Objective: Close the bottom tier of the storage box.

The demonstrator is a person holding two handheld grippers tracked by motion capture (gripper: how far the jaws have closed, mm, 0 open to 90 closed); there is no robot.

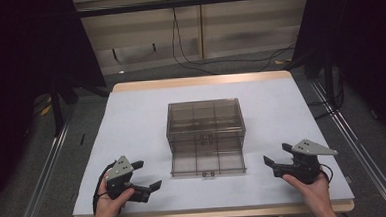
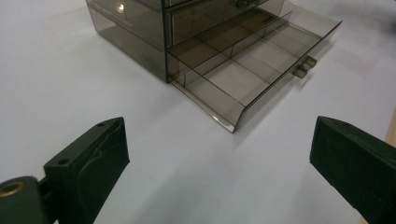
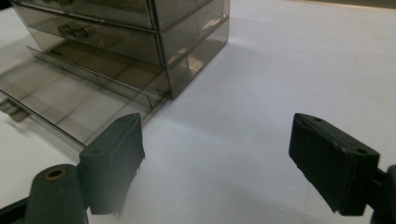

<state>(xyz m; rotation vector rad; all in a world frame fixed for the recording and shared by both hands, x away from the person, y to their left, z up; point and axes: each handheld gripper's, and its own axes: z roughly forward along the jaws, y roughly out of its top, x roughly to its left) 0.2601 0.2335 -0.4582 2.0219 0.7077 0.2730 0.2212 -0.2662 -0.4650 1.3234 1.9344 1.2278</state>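
Note:
A smoky clear plastic drawer cabinet (image 1: 205, 119) stands in the middle of the white table. Its bottom drawer (image 1: 208, 163) is pulled out toward me, divided into empty compartments, with a small handle (image 1: 208, 174) at its front. The same drawer (image 2: 254, 60) lies ahead in the left gripper view, and the cabinet (image 3: 140, 42) fills the upper left of the right gripper view. My left gripper (image 1: 149, 175) rests near the table's front left, open and empty. My right gripper (image 1: 276, 158) rests at the front right, also open and empty. Both point inward at the drawer, apart from it.
The white table top (image 1: 131, 121) has a wooden rim (image 1: 199, 81) at the back. Dark curtains hang at both sides, and cables run on the floor behind the table. Metal rails flank the table left and right.

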